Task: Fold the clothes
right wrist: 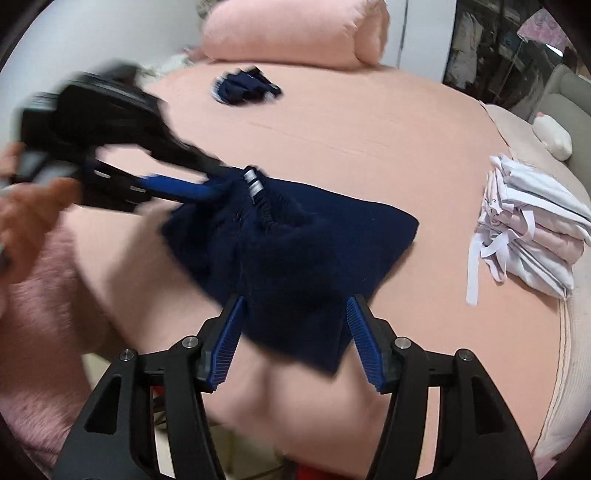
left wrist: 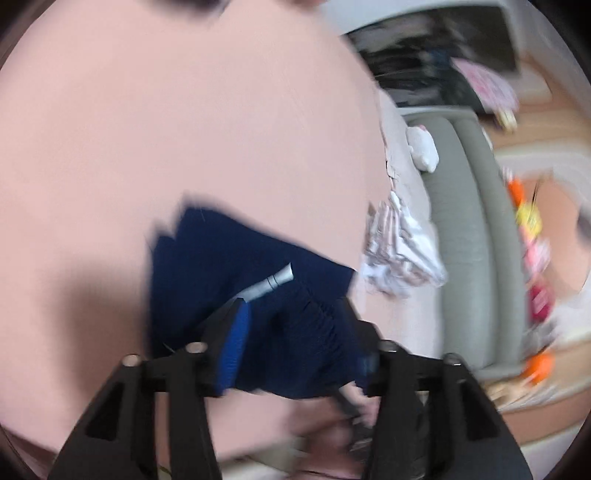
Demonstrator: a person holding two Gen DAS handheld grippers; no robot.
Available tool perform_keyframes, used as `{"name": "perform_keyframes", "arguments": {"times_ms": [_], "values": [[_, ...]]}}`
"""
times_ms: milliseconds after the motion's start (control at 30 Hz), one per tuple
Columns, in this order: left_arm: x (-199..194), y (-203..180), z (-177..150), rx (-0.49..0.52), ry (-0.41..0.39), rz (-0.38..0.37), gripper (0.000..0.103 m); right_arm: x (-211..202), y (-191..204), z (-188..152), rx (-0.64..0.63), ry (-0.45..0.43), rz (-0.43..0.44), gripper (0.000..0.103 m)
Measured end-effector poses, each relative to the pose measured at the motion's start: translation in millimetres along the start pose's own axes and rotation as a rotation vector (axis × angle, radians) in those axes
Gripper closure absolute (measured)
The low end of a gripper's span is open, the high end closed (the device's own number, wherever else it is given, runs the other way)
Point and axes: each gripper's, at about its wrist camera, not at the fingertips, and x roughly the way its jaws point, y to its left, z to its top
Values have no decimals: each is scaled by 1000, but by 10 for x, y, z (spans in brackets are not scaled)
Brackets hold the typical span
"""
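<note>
A navy garment (right wrist: 314, 240) with a gathered waistband and a silver-white tab (right wrist: 253, 182) lies near the front edge of a pink bed (right wrist: 369, 129), one corner hanging over. In the blurred left wrist view the same navy garment (left wrist: 258, 295) fills the space between the fingers of my left gripper (left wrist: 291, 306); its jaws stand wide and cloth hides the right finger. The right wrist view shows the left gripper (right wrist: 223, 179) at the waistband. My right gripper (right wrist: 295, 301) is open, its blue pads on either side of the garment's near corner.
A second navy garment (right wrist: 245, 90) lies crumpled at the far side of the bed. A stack of folded pale clothes (right wrist: 535, 236) sits at the right edge. A rolled pink duvet (right wrist: 295, 33) is at the head. A hand (right wrist: 22, 206) and fluffy pink sleeve (right wrist: 40, 332) are left.
</note>
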Motion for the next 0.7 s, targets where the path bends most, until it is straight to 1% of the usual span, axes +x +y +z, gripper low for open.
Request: {"name": "perform_keyframes", "arguments": {"times_ms": [67, 133, 233, 267, 300, 333, 367, 433, 467, 500, 533, 567, 667, 700], "values": [[-31, -65, 16, 152, -19, 91, 50, 112, -85, 34, 16, 16, 7, 44], [62, -113, -5, 280, 2, 159, 50, 184, -142, 53, 31, 29, 38, 44], [245, -120, -55, 387, 30, 175, 50, 293, -228, 81, 52, 50, 85, 45], [310, -134, -80, 419, 39, 185, 50, 329, -256, 91, 59, 56, 101, 48], [349, -159, -96, 435, 46, 204, 50, 345, -273, 94, 66, 60, 114, 61], [405, -187, -119, 453, 51, 213, 50, 356, -286, 97, 73, 63, 127, 66], [453, -209, -142, 469, 69, 203, 50, 338, -292, 108, 75, 50, 140, 68], [523, -154, -202, 494, 115, 218, 50, 306, -294, 139, 75, 32, 157, 73], [498, -165, -225, 503, 107, 219, 52, 304, -293, 155, 73, 34, 157, 75], [472, -176, -249, 512, 98, 220, 80, 301, -292, 172, 71, 35, 157, 77], [446, -188, -272, 521, 89, 222, 93, 299, -291, 189, 69, 36, 157, 78], [420, -199, -295, 530, 80, 223, 93, 268, -275, 221, 64, 28, 156, 78], [196, -250, -240, 518, -24, 199, 93, 155, -217, 327, 47, -4, 151, 80], [121, -267, -221, 513, -59, 191, 93, 101, -209, 384, 46, -28, 147, 80]]}}
